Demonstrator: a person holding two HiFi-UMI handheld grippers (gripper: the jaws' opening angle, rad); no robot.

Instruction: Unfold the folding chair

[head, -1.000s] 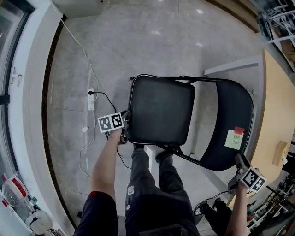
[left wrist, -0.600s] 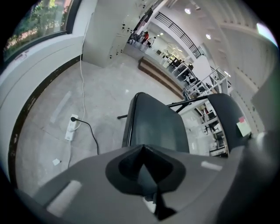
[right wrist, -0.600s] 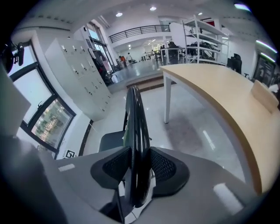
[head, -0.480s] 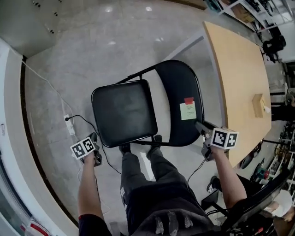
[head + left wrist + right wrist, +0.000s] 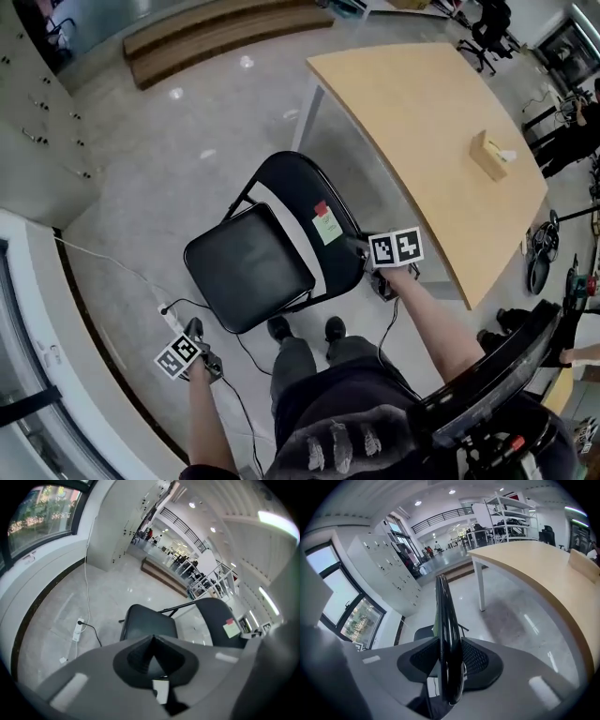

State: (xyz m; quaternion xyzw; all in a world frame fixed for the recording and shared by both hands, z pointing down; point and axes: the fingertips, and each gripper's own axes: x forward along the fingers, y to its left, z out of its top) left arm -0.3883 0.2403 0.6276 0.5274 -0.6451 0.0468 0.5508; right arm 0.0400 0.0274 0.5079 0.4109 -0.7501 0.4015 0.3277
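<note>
Most of the job looks done: the folding chair (image 5: 281, 244) stands opened out on the floor (image 5: 141, 187), just in front of the person's feet (image 5: 278, 328) and close beside the wooden tabletop (image 5: 441, 122). Its seat (image 5: 248, 267) lies swung down, roughly level, and its backrest (image 5: 292, 183) rises behind the seat, with coloured sticky notes (image 5: 325, 225) on it. In the left gripper view the seat (image 5: 149, 625) and backrest (image 5: 220, 620) show clearly spread apart from each other, with the frame tubes crossing behind, which I read as a chair in its open position; whether the seat is pressed fully home against its stops cannot be told. The right gripper (image 5: 359, 246) pinches the side edge of the backrest: in the right gripper view the dark rim of the backrest (image 5: 444, 616) runs straight between the two pads, which press on it from either side. The left gripper (image 5: 195, 328) hangs well apart from the chair, above the floor near a power strip (image 5: 169, 317), with its jaws pressed together and nothing between them. What seems left is small: perhaps a last settling of the chair on its legs, then letting go of the backrest with the right gripper.
</note>
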